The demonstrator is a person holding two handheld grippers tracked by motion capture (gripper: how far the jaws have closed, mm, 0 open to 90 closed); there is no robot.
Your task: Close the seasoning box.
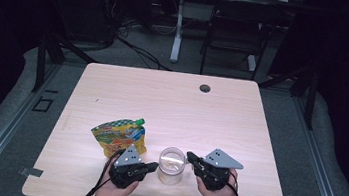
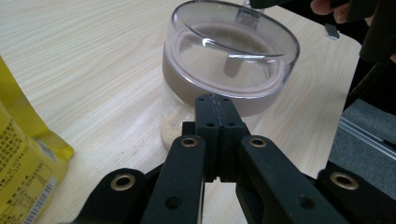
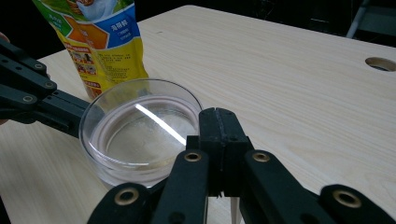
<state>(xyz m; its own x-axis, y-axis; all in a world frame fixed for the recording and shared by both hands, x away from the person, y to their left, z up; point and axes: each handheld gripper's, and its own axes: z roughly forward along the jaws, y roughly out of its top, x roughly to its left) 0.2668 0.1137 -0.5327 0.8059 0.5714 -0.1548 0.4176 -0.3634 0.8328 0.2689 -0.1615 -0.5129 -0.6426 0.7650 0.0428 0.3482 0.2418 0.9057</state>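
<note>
A dark room with a grey floor surrounds a pale wooden surface [image 1: 172, 102]; a black chair [image 1: 236, 30] and a white desk leg [image 1: 178, 28] stand beyond its far edge, and a round cable hole [image 1: 205, 88] sits near that edge at about 12 o'clock.

In the high view, a clear glass jar [image 1: 171, 165] stands near the surface's near edge, at about 6 o'clock. The left gripper [image 1: 154, 167] comes at it from 9 o'clock and the right gripper [image 1: 190, 157] from 3 o'clock, each with its tips just beside the jar's wall. A yellow spouted snack pouch [image 1: 120, 136] with a green cap lies at about 10 o'clock from the jar, just behind the left gripper. A hand holds each gripper from the bottom edge.

In the left gripper view, the left gripper [image 2: 214, 100] has its jaws pressed together with nothing between them, tips just at the jar's [image 2: 233, 60] near wall below the rim; whether they touch it I cannot tell. The pouch [image 2: 23, 158] lies at 8 o'clock.

In the right gripper view, the right gripper [image 3: 217, 114] is likewise closed flat on itself, empty, at 4 o'clock of the jar's [image 3: 140, 130] rim. The left gripper's black arms [image 3: 32, 100] reach in at 9 o'clock, and the pouch [image 3: 100, 42] rises at 11 o'clock.
</note>
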